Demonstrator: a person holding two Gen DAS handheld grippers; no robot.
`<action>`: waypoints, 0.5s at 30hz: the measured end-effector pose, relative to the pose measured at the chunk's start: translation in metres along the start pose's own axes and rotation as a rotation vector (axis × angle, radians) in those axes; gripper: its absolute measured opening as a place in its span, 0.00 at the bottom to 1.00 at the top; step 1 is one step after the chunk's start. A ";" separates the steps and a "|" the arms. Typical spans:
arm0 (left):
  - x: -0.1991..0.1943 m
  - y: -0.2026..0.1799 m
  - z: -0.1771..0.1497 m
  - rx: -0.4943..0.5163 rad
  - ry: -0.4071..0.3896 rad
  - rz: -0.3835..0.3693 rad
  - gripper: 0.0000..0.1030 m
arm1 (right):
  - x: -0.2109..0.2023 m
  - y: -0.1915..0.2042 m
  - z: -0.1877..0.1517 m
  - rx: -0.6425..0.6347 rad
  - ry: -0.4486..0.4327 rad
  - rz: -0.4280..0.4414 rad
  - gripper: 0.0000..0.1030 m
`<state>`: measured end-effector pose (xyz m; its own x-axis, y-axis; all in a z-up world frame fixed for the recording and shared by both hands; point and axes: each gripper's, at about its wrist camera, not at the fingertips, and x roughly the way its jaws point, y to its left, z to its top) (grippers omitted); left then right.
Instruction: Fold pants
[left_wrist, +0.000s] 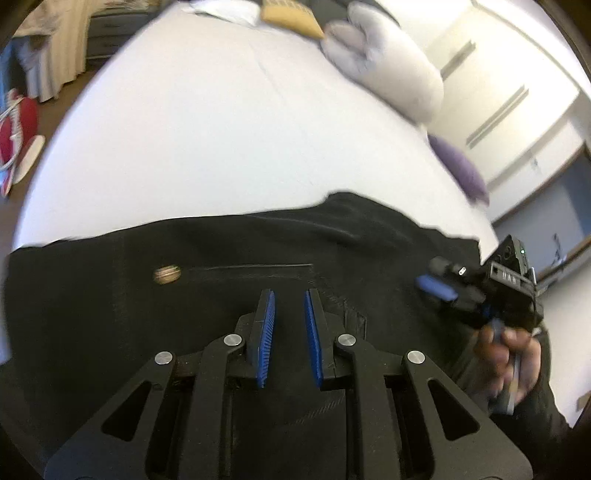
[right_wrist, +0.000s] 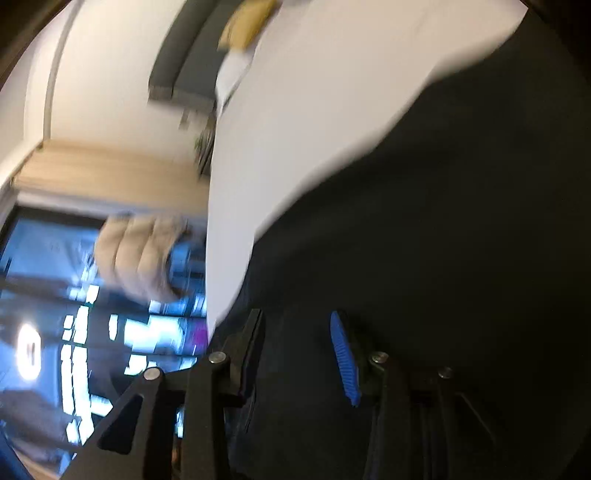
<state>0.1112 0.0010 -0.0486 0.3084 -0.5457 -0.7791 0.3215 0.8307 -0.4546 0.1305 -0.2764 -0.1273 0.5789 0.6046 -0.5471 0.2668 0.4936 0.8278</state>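
Both grippers apart | left gripper (left_wrist: 289, 295), right gripper (right_wrist: 297, 325) over black pants (left_wrist: 110, 295) | white bed (left_wrist: 221, 129)

The black cloth pants (left_wrist: 184, 295) look like matt, slightly coarse woven fabric with visible stitched seams, plus a small dull brass-coloured metal button (left_wrist: 167, 274). The white bed sheet (left_wrist: 221, 147) is smooth matt cloth, barely creased. The left gripper (left_wrist: 289, 332) is matt black plastic with shiny round silver metal pins, and its blue pads (left_wrist: 266, 332) look ribbed and rubbery. Puffy soft white pillow (left_wrist: 388, 70) up top.
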 end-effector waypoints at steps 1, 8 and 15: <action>0.013 -0.002 0.002 -0.001 0.034 0.006 0.16 | 0.005 -0.002 0.000 -0.007 0.009 -0.013 0.29; 0.042 0.006 -0.004 -0.038 0.079 0.030 0.15 | -0.075 -0.102 0.061 0.276 -0.258 0.029 0.00; 0.051 0.004 -0.001 -0.031 0.070 0.037 0.15 | -0.220 -0.189 0.106 0.409 -0.576 -0.129 0.00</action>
<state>0.1269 -0.0233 -0.0907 0.2556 -0.5068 -0.8233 0.2830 0.8535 -0.4375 0.0338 -0.5692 -0.1501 0.8079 0.0760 -0.5844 0.5625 0.1963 0.8032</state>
